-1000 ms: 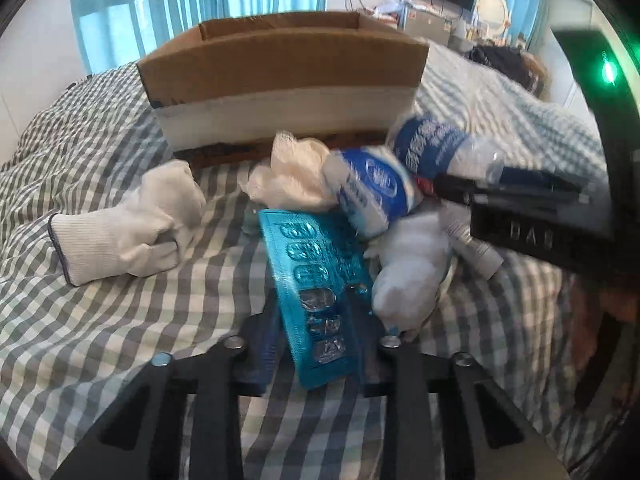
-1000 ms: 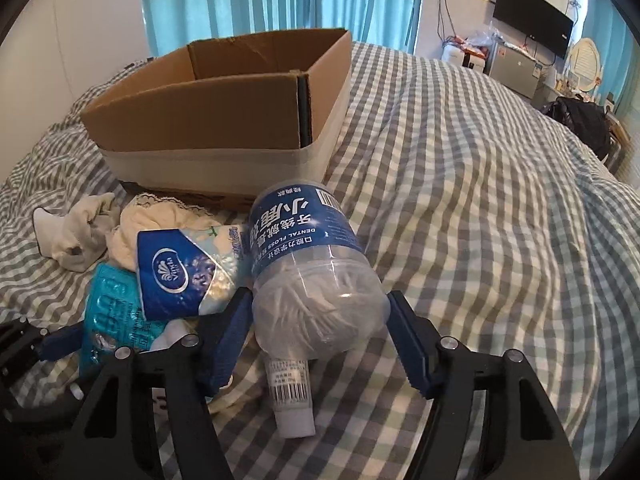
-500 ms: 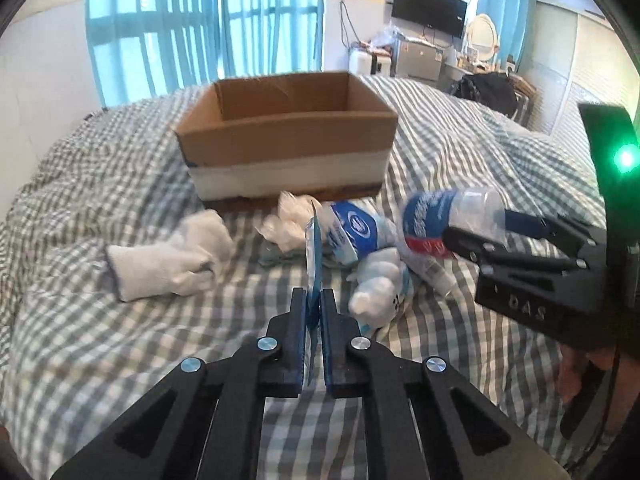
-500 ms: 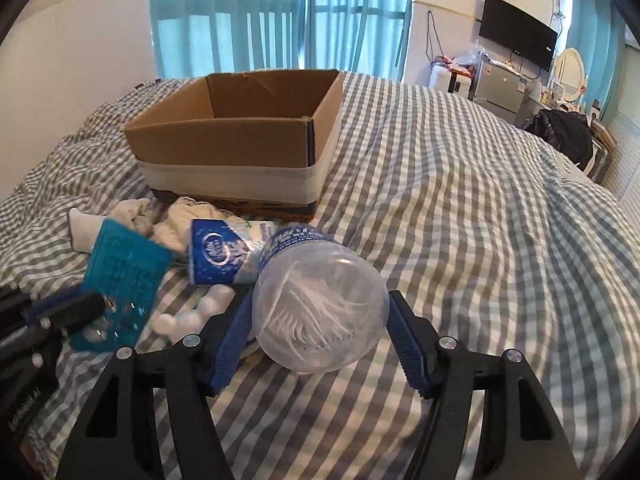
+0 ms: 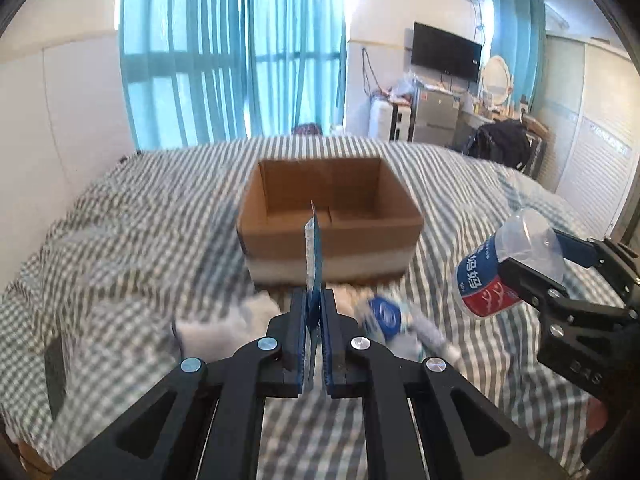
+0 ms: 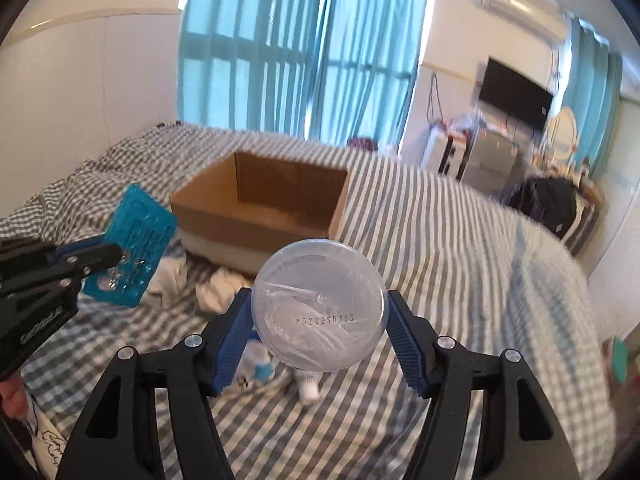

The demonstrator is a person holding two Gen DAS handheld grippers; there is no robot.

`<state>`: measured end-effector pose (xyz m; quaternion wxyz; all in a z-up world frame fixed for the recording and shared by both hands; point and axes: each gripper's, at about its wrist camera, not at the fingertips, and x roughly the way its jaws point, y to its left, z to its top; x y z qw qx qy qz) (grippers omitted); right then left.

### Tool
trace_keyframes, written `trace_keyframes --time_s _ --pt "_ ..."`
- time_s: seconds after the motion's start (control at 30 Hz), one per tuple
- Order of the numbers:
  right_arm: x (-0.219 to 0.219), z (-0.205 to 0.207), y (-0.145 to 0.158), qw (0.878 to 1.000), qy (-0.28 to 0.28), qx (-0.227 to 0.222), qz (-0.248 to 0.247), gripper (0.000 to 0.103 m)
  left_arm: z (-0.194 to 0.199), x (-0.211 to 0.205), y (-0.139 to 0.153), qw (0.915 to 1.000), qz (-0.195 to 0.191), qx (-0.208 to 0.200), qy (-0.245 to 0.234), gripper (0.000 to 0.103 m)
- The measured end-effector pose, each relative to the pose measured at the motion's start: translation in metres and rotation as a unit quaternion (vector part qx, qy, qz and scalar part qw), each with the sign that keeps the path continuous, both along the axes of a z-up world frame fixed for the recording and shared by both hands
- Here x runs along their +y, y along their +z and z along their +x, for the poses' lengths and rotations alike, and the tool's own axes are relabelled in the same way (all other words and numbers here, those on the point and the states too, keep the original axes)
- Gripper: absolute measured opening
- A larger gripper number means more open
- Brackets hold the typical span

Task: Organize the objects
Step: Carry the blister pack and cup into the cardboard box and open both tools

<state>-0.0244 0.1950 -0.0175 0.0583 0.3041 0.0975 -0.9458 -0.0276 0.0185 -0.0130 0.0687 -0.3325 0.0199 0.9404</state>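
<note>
Both claws up off the bed [image 5: 120,240], each carrying a load. A second ago the blister card and the jar lay in the pile on the checked cover; now both ride in the air, aimed toward the cardboard box [image 5: 330,216] at the far middle of the bed.

Left claw [image 5: 314,328]: pressed together on the teal blister card [image 5: 314,252], held edge-on and upright in its own view; from the right wrist the card [image 6: 134,244] shows flat, left of the box [image 6: 260,216], clear of the bedding.

Right claw [image 6: 320,328]: pinching the clear floss-pick jar [image 6: 320,304], its base toward the lens. In the left view the jar [image 5: 500,272] hangs to the right of the box, blue label down.

Left behind near the box's near wall: white cloth [image 5: 224,328], a blue-and-white packet [image 5: 384,314] and a small tube [image 6: 306,384]. Motion blur is heavy here, so their exact lie is uncertain.

Judgement: pickup done for two items. Next comes the carry over the box rim and the release. The box looks empty; the pile needs further trips.
</note>
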Motion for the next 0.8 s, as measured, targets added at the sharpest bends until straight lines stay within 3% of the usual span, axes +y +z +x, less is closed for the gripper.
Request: trace_keyframes --time_s 0.27,0.43,0.6,0.8 --pt "-0.011 -0.035 0.059 0.998 0.035 0.049 -0.013 0.065 -0.049 -0.002 0.043 0.9984 0.002 0.055 0.009 0.006" --pt "-0.019 -0.083 0.077 0.997 0.050 0.058 -0.024 0.065 -0.096 0.004 0.047 0.9977 -0.009 0.067 0.007 0.006" --pt "-0.022 -0.139 0.063 0.997 0.050 0.041 -0.036 0.065 -0.149 0.008 0.025 0.9985 -0.020 0.051 0.007 0.006" --pt "-0.023 -0.200 0.017 0.998 0.048 -0.006 -0.048 0.065 -0.202 0.004 -0.020 0.9995 -0.027 0.009 0.011 0.006"
